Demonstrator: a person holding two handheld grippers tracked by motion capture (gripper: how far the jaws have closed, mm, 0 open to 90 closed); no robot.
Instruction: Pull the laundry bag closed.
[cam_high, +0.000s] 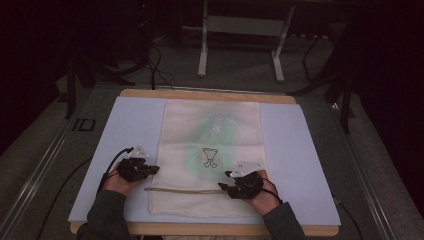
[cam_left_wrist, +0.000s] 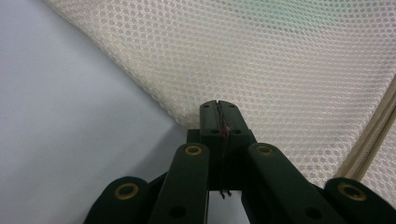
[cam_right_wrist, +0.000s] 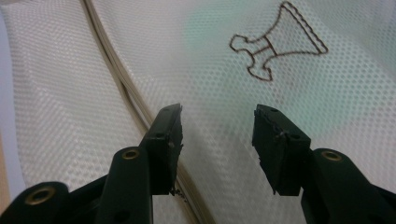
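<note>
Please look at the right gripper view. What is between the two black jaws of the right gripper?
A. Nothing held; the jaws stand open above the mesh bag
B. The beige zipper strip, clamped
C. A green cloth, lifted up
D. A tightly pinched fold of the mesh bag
A: the right gripper has its jaws wide apart, with the flat mesh bag visible through the gap and nothing pinched.

Right gripper (cam_right_wrist: 217, 123) is hanging over the cream mesh bag (cam_right_wrist: 70, 93), jaws standing well apart with nothing between them. A beige cord (cam_right_wrist: 114, 70) is running from far left toward the near middle, passing just beside the left jaw. A brown outline drawing (cam_right_wrist: 275, 39) is showing at far right, beside a green tint.
</note>
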